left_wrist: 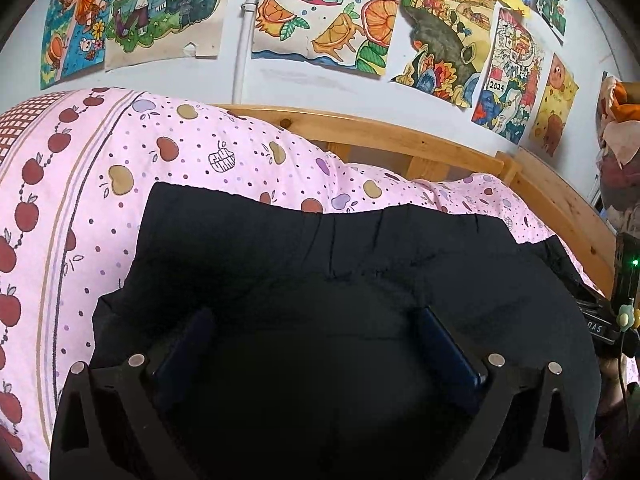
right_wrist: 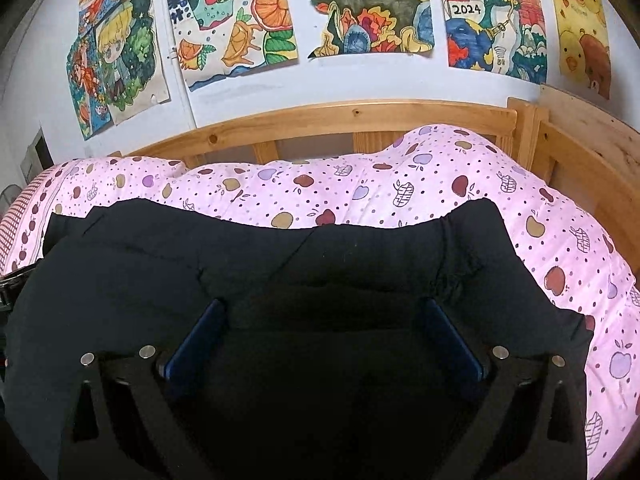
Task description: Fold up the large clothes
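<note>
A large black garment (left_wrist: 280, 248) lies spread on a pink apple-print quilt (left_wrist: 180, 152); it also shows in the right wrist view (right_wrist: 280, 260) on the same quilt (right_wrist: 440, 184). My left gripper (left_wrist: 316, 316) is open, its blue-padded fingers (left_wrist: 444, 340) wide apart just above the near part of the black cloth. My right gripper (right_wrist: 324, 308) is open too, fingers (right_wrist: 448, 332) spread over the cloth's near fold. Neither holds anything. The cloth's near edge is hidden under the grippers.
A wooden bed rail (right_wrist: 352, 116) runs behind the quilt, with a side rail at the right (right_wrist: 592, 160). Colourful drawings (right_wrist: 360, 8) cover the wall. The other gripper's body (left_wrist: 624, 280) shows at the right edge of the left wrist view.
</note>
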Demonstrator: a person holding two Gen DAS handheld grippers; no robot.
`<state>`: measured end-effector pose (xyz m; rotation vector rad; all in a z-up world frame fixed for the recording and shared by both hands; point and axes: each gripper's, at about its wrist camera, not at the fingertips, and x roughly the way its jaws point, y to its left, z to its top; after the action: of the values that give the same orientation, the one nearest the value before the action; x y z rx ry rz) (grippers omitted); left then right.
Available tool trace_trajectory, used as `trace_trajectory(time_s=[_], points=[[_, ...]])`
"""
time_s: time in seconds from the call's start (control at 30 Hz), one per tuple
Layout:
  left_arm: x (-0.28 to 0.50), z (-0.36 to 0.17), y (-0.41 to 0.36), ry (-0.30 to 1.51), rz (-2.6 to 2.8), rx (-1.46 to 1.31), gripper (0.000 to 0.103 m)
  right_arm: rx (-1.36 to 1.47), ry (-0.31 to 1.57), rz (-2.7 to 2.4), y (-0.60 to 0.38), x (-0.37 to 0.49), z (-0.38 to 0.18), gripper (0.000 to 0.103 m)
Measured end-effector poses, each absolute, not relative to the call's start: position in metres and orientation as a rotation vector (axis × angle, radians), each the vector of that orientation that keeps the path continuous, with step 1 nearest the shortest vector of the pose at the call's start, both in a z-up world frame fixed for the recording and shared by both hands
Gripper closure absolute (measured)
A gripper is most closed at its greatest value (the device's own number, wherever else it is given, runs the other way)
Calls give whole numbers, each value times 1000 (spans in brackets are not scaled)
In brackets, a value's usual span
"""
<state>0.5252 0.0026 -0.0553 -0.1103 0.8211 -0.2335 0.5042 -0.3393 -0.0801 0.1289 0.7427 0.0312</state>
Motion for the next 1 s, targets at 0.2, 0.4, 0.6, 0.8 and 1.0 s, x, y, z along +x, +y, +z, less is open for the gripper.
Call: trace_trajectory(time_s=[0.2, 0.4, 0.6, 0.8, 1.0], points=[[524, -57, 2, 817, -234, -104, 0, 128, 712, 25, -340, 498, -79, 4], [521, -58, 1, 810, -235, -92, 0, 120, 649, 0, -339, 485, -77, 4], [520, -59, 1, 805, -236, -91, 0, 110, 622, -8, -339, 480, -73, 4], [518, -56, 2, 797, -223, -83, 0, 96, 644, -17, -339, 481, -70, 3], [501, -30, 11, 811, -201, -74, 0, -24, 734, -132, -322, 477, -45, 2]])
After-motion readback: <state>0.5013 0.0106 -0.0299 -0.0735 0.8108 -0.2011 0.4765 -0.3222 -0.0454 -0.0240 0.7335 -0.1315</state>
